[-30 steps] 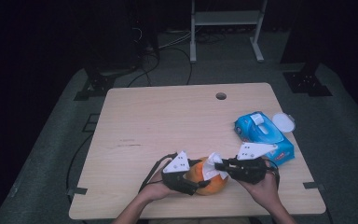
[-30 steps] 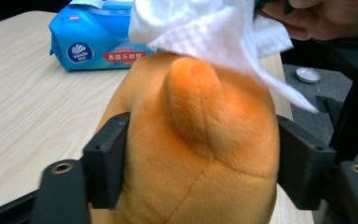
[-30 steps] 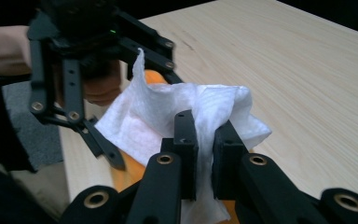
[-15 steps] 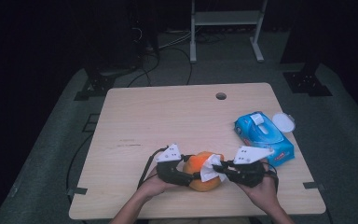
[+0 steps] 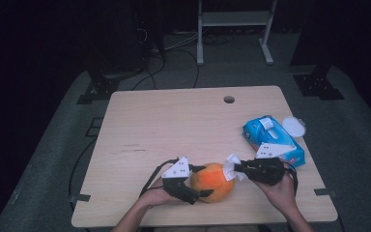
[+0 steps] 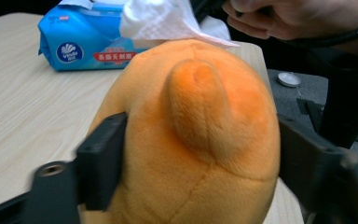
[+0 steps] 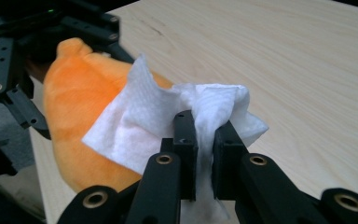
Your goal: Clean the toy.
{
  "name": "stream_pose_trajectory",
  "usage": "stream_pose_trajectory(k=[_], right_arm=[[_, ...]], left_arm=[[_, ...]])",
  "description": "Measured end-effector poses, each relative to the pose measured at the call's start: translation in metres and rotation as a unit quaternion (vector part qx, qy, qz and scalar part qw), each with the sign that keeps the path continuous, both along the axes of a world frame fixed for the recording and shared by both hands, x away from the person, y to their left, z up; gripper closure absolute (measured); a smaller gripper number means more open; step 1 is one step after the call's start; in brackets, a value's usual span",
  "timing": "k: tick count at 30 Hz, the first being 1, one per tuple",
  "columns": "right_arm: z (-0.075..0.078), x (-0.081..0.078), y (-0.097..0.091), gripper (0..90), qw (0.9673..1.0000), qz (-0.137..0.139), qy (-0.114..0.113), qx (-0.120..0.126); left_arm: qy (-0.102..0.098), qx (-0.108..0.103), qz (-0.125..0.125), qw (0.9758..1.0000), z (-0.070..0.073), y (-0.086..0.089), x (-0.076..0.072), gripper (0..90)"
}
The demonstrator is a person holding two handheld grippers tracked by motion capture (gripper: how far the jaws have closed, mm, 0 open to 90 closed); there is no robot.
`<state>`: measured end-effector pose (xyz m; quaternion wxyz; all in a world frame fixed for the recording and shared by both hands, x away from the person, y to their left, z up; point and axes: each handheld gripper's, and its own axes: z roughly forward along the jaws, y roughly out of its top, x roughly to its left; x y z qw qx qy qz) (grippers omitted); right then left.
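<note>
Near table's front edge: left tool (image 5: 200,181) clasping orange plush (image 5: 211,181), jaws just widening; right tool (image 5: 236,168) pinching tissue (image 5: 231,167).

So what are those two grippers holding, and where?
Right gripper pinches a bunched tissue. Left gripper, jaws just opening, straddles the orange plush at its sides.

Left tool (image 5: 199,181) has just been opening (jaws wide); right tool (image 5: 237,169) clamped tight.
</note>
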<state>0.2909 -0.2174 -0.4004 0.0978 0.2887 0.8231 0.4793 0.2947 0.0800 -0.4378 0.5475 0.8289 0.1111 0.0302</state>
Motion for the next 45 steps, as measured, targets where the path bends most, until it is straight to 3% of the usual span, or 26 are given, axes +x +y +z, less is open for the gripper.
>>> stream_pose_trajectory(k=[2,4,8,11,14,17,18,20,23,25,27,31,33,34,37,39,43,45], right_arm=[[0.001,0.0,0.002,81.7,1.0,0.004,0.002,0.004],[0.002,0.0,0.003,81.7,1.0,0.006,0.002,0.007],[0.008,-0.002,0.006,81.8,0.9999,0.004,-0.008,0.011],[0.015,-0.005,0.004,81.7,0.9994,-0.003,-0.025,0.024],[0.016,-0.003,0.003,81.8,0.9993,-0.008,-0.024,0.028],[0.007,0.002,0.005,81.8,0.9998,-0.009,-0.003,0.016],[0.004,0.003,0.008,81.9,0.9999,-0.005,0.002,0.011],[0.005,-0.001,0.014,81.9,1.0,0.001,-0.007,-0.001],[0.012,-0.008,0.024,81.9,0.9993,0.033,-0.013,0.012],[0.014,-0.014,0.036,81.8,0.9983,0.05,-0.029,-0.01],[0.015,-0.018,0.042,81.8,0.9973,0.062,-0.037,-0.011],[0.014,-0.012,0.035,81.9,0.9983,0.052,-0.024,-0.009],[0.011,-0.008,0.03,81.9,0.9986,0.035,-0.03,-0.025],[0.009,-0.006,0.026,81.9,0.9988,0.02,-0.027,-0.036],[0.007,-0.003,0.022,81.9,0.9995,0.016,-0.012,-0.024],[0.009,-0.007,0.026,81.9,0.9992,0.028,-0.019,-0.022],[0.017,-0.018,0.041,81.9,0.9957,0.089,-0.019,0.015],[0.019,-0.021,0.044,81.9,0.9955,0.09,-0.028,0.003]], left_arm=[[0.01,-0.003,0.004,0.9999,-0.001,0.001,0.002,16.2],[0.0,0.003,0.002,1.0,-0.001,0.001,-0.001,22.6],[-0.053,0.008,0.019,0.9984,0.011,-0.001,-0.008,36.0],[-0.1,0.007,0.041,0.9941,0.018,-0.001,-0.011,36.9],[-0.122,0.02,0.052,0.991,0.016,-0.004,-0.014,36.7],[-0.12,0.051,0.046,0.9904,0.007,-0.011,-0.015,35.0],[-0.118,0.047,0.042,0.991,0.006,-0.013,-0.015,33.9],[-0.126,0.056,0.033,0.9899,0.007,-0.015,-0.017,32.7],[-0.144,0.071,0.017,0.9869,0.006,-0.023,-0.022,31.0],[-0.154,0.083,0.007,0.9845,0.006,-0.026,-0.025,28.6],[-0.153,0.084,0.006,0.9846,0.006,-0.026,-0.026,27.5],[-0.124,0.065,0.003,0.9901,0.006,-0.024,-0.022,25.2],[-0.115,0.058,-0.001,0.9916,0.005,-0.024,-0.022,25.1],[-0.115,0.057,-0.001,0.9917,0.005,-0.024,-0.022,25.1],[-0.119,0.06,-0.002,0.9911,0.005,-0.026,-0.023,26.6],[-0.119,0.06,-0.001,0.9911,0.004,-0.027,-0.022,27.8],[-0.119,0.062,0.005,0.9909,0.004,-0.028,-0.023,28.8],[-0.11,0.057,0.013,0.9922,0.005,-0.027,-0.022,30.5]])
